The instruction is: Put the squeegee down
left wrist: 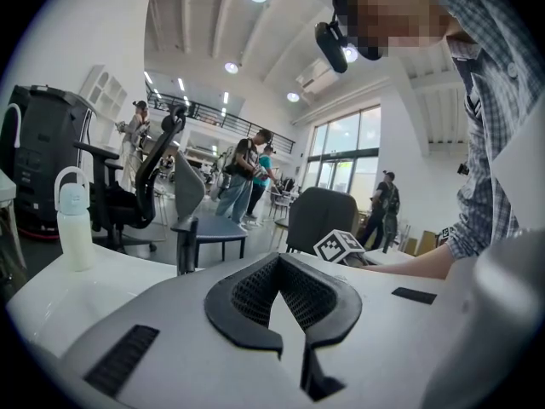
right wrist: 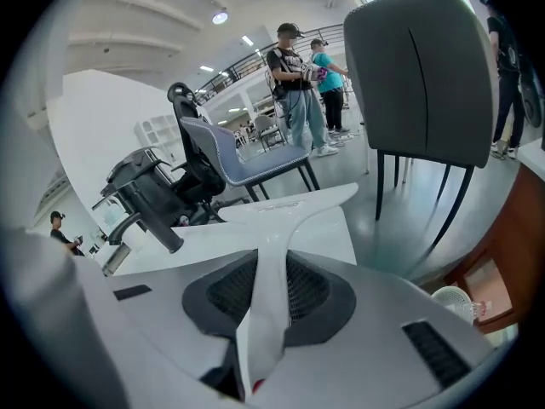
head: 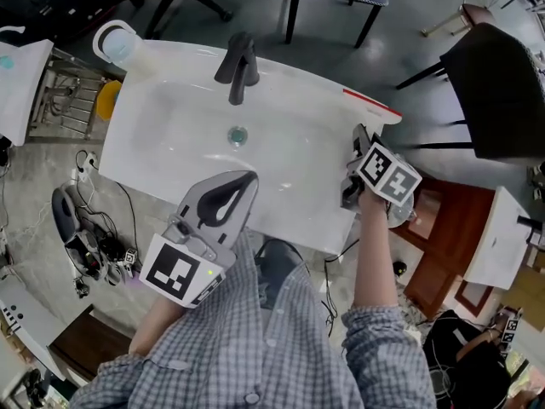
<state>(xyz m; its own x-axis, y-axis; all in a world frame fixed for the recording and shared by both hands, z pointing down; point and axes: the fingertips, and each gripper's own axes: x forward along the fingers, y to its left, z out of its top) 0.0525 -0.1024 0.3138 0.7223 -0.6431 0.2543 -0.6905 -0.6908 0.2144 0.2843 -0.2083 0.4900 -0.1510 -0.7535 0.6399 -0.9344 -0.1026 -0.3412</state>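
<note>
The squeegee is white with a red strip along its blade and hangs over the right rim of the white sink. My right gripper is shut on its handle. In the right gripper view the squeegee runs out from between the jaws, its wide blade pointing away over the basin. My left gripper hovers at the sink's near edge. Its tips meet with nothing between them, as the left gripper view also shows.
A black faucet stands at the back of the basin above the drain. A white bottle sits at the back left corner. Chairs and a wooden cabinet stand to the right, and cables lie on the floor to the left.
</note>
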